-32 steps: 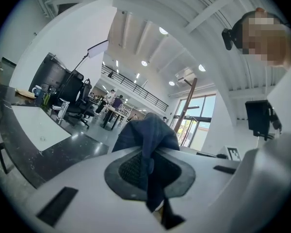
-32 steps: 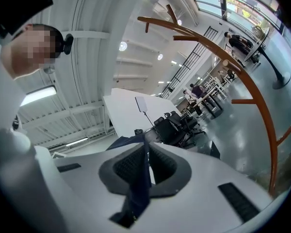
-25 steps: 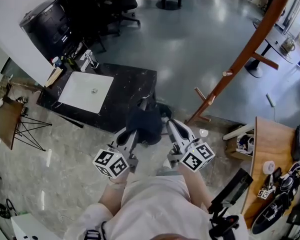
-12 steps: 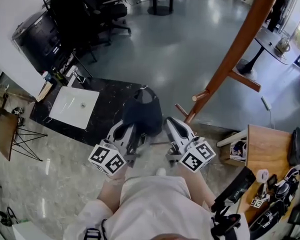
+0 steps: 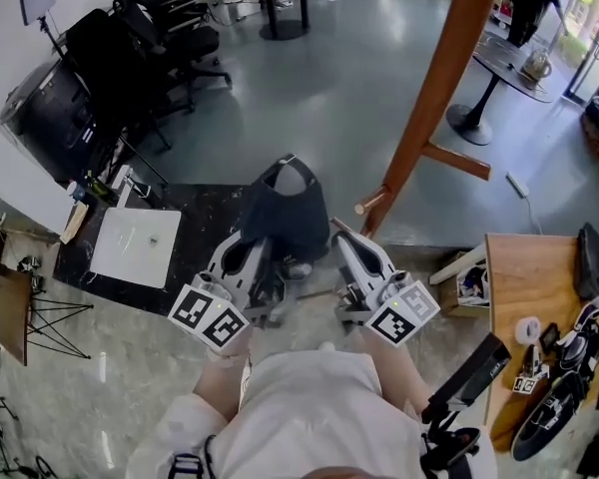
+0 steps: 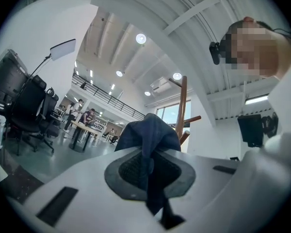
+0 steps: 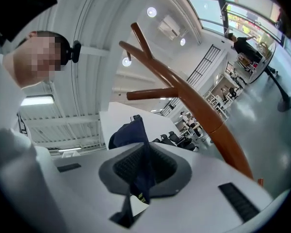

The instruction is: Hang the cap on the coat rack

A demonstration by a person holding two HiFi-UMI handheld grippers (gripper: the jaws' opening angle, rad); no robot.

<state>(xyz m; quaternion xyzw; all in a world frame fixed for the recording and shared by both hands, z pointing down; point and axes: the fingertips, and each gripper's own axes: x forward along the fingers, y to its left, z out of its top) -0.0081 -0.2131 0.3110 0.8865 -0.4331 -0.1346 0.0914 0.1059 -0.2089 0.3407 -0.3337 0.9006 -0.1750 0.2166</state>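
Well, the dark blue cap (image 5: pixel 283 211) is up in the air between the two tools, out in front of the person. The left hand-held gripper (image 5: pixel 252 257) has its jaws pressed together on a fold of the cap's fabric, and the right hand-held gripper (image 5: pixel 345 252) pinches the opposite edge the same way. Each gripper view shows cloth squeezed between the pads and hanging out below. The wooden coat rack (image 5: pixel 434 98) rises just to the right of the cap, and a short peg (image 5: pixel 371 204) on it points toward the cap, near but not touching. Off to the left a white sink (image 5: pixel 135 245) sits in a black counter (image 5: pixel 230 193), with black office chairs (image 5: pixel 145 38) beyond it, and a cluttered wooden tabletop (image 5: pixel 539 287) lies at the right
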